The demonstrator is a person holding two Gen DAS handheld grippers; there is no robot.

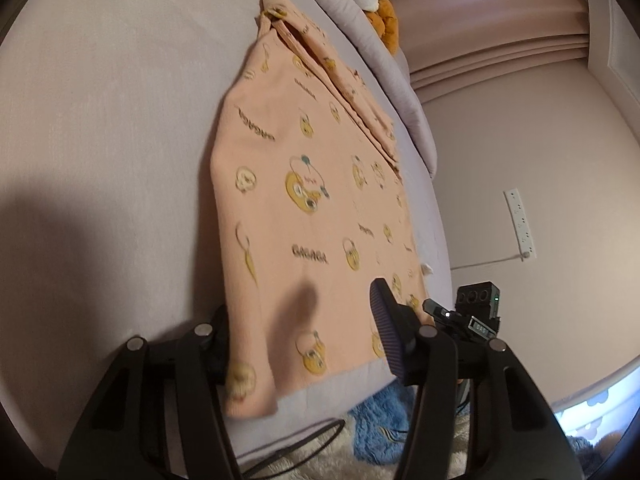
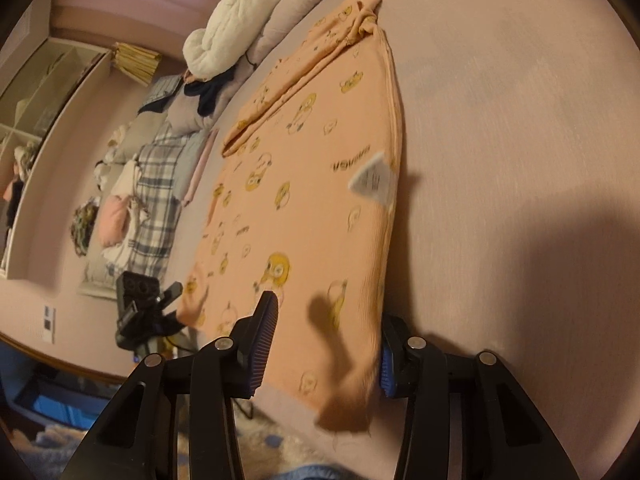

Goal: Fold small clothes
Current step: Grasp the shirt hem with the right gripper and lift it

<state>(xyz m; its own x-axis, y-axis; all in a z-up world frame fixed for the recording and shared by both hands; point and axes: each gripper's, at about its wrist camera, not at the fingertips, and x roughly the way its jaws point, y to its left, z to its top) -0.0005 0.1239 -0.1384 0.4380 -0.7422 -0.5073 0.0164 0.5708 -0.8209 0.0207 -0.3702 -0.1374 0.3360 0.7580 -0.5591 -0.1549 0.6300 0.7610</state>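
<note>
A small peach garment point(image 1: 304, 200) printed with yellow cartoon faces lies flat on the pale bed sheet point(image 1: 100, 120), one sleeve folded over its body. It also shows in the right wrist view point(image 2: 312, 200), with a white care label point(image 2: 372, 180) near its folded edge. My left gripper point(image 1: 300, 332) is open, its jaws set wide either side of the garment's near hem; the left fingertip is hidden under the cloth. My right gripper point(image 2: 326, 344) is open too, straddling the other near corner, which hangs over the bed edge.
A grey quilt point(image 1: 400, 80) and white plush point(image 2: 224, 28) lie along the bed's far side. A plaid blanket and pillows point(image 2: 148, 200) sit beyond. A blue rug point(image 1: 380, 420) and cables lie on the floor. The other gripper's camera point(image 1: 476, 308) is close by.
</note>
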